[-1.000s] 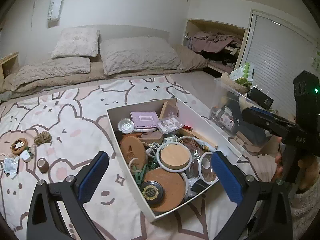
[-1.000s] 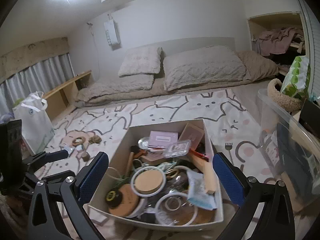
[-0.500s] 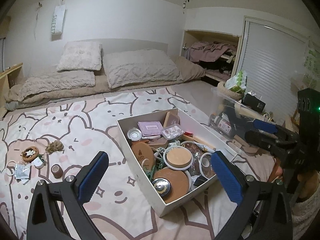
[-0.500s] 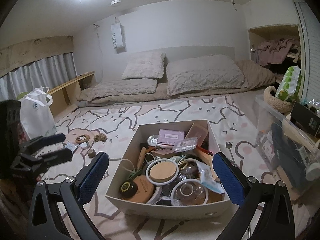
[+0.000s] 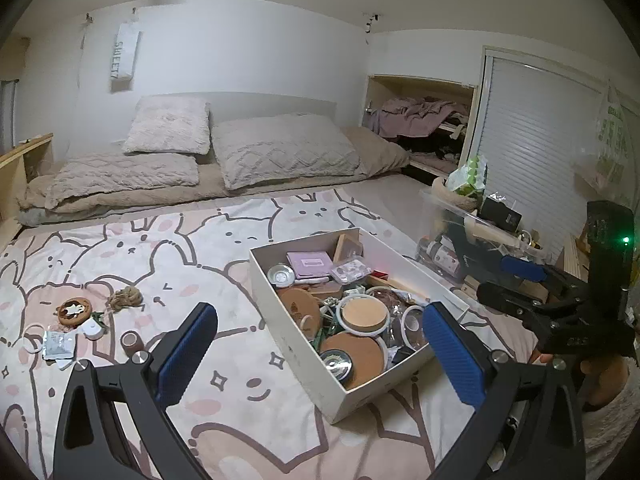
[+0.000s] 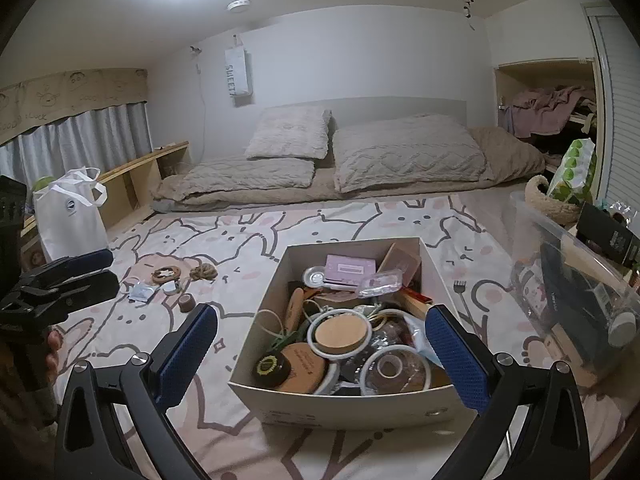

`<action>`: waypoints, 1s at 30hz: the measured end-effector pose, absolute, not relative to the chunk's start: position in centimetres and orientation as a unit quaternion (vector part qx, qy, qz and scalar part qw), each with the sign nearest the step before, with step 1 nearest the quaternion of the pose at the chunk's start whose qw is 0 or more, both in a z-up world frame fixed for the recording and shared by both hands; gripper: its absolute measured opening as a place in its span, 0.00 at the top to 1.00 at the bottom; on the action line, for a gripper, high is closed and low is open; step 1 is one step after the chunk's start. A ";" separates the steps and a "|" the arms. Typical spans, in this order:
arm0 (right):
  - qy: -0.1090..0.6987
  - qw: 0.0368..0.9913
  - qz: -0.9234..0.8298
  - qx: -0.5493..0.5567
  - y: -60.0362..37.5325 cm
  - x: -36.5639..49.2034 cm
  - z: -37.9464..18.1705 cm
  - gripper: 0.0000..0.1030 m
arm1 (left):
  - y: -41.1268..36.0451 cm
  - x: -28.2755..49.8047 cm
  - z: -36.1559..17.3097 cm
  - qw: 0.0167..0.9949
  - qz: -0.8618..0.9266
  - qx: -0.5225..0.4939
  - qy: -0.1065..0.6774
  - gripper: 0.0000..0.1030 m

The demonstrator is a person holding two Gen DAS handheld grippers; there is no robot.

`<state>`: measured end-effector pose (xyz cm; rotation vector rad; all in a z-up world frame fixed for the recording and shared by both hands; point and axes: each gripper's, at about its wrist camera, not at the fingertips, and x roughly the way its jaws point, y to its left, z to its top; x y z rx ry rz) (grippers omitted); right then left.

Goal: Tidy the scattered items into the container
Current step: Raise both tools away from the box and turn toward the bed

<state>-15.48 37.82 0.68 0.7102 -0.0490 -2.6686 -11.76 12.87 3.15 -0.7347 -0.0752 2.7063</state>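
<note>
A white cardboard box (image 5: pixel 292 332) (image 6: pixel 348 404) sits on the bunny-print bedspread, filled with jar lids, a purple case, wooden discs and other small things. Left of it lie loose items: a wooden disc (image 5: pixel 74 310) (image 6: pixel 166 274), a twine bundle (image 5: pixel 126 298) (image 6: pixel 204 271), a foil packet (image 5: pixel 58 344) (image 6: pixel 142 292), a small brown cup (image 5: pixel 130 340) (image 6: pixel 187 303) and a white ring (image 5: pixel 32 338). A small fork (image 6: pixel 460 288) lies right of the box. My left gripper (image 5: pixel 320 354) is open and empty, hovering before the box. My right gripper (image 6: pixel 320 354) is open and empty too, with the box between its fingers' lines.
A clear plastic bin (image 5: pixel 440 216) (image 6: pixel 560 248) with clutter stands right of the box. A white tote bag (image 6: pixel 68 216) and a low wooden shelf (image 6: pixel 160 160) line the left side. Pillows (image 5: pixel 280 148) lie at the bed's head.
Both grippers have drawn back and tilted up from the box, so it looks smaller and the ceiling shows. Nothing was picked up or dropped.
</note>
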 end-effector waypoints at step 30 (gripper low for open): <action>0.004 0.280 -0.929 0.242 23.4 -17.5 2.2 0.00 | -1.5 -10.2 3.4 0.043 0.969 -0.238 -0.060 0.00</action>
